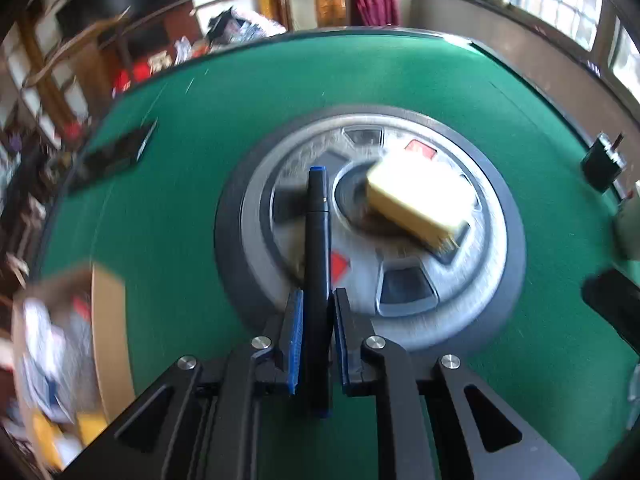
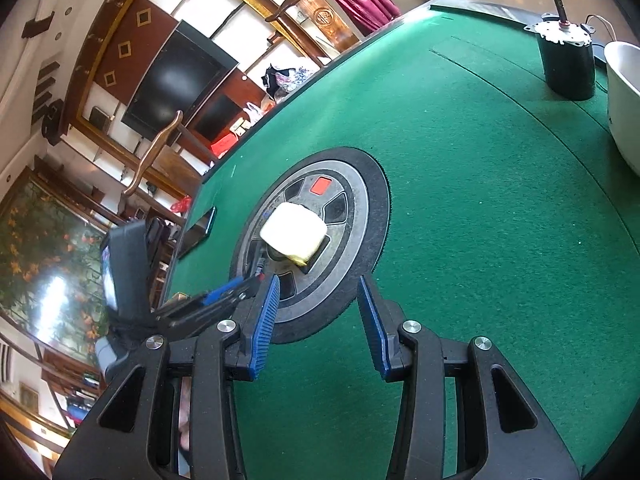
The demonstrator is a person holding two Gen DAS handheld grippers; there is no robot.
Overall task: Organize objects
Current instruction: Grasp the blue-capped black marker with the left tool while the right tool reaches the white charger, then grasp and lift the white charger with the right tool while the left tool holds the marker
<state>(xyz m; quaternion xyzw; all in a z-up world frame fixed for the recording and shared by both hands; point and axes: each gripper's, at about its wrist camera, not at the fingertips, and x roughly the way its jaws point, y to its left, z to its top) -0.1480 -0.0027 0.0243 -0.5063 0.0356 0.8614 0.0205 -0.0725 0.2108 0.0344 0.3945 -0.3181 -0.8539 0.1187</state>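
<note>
The left hand-held gripper point(image 1: 317, 300) is clamped on a black pen point(image 1: 317, 240) with blue ends. The pen runs lengthwise between the blue pads, its far end reaching out past the fingertips over the round silver hub point(image 1: 472, 292) set in the middle of the green table point(image 1: 180, 184). Its near end sticks back behind the pads.

A pale yellow block point(image 1: 416, 204), possibly a sponge or an eraser since the left wrist view is smeared, lies on the hub just to the right of the pen's far tip and apart from it.

The right hand-held gripper point(image 2: 318, 288) hangs over the near edge of the hub with its jaws standing partly apart and nothing between them. The yellow block sits ahead of it, slightly left of its line. In the right wrist view the left hand-held gripper shows at the left, beside the hub.

A black motor point(image 2: 566, 64) and a white bowl point(image 2: 624, 100) stand near the table's far right edge, well apart from both grippers.
</note>
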